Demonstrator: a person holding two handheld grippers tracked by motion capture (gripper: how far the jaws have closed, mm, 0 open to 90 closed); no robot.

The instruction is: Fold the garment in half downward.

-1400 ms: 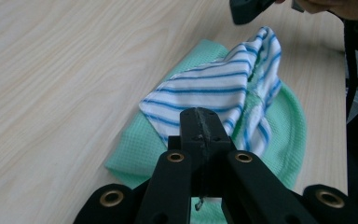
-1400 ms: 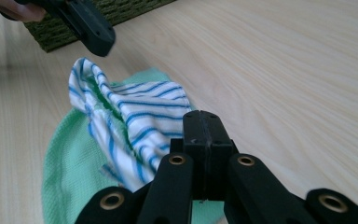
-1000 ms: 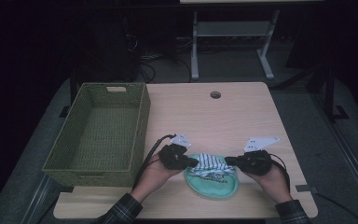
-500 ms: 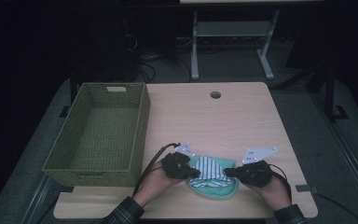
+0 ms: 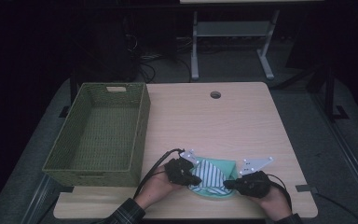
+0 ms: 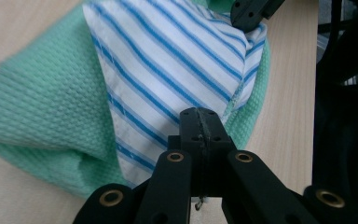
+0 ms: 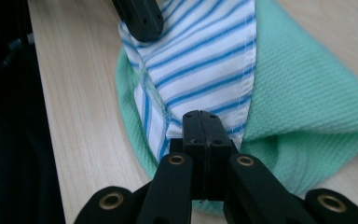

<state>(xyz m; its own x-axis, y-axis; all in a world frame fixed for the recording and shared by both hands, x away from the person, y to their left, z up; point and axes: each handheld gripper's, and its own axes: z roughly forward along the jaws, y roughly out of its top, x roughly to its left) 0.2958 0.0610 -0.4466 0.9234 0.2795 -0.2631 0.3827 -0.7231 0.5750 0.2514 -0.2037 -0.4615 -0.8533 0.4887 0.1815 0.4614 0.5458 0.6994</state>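
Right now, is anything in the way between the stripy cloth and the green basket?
Nothing visible. The striped cloth, pinched by the left gripper and right gripper, lies on the green cloth. Bare table leads to the basket, which looks empty.

High view dim, surroundings near black, bench [image 5: 242,121] lit w/ soft shadows. Gripper views brighter, sharp on cloth, edges slightly blurred.
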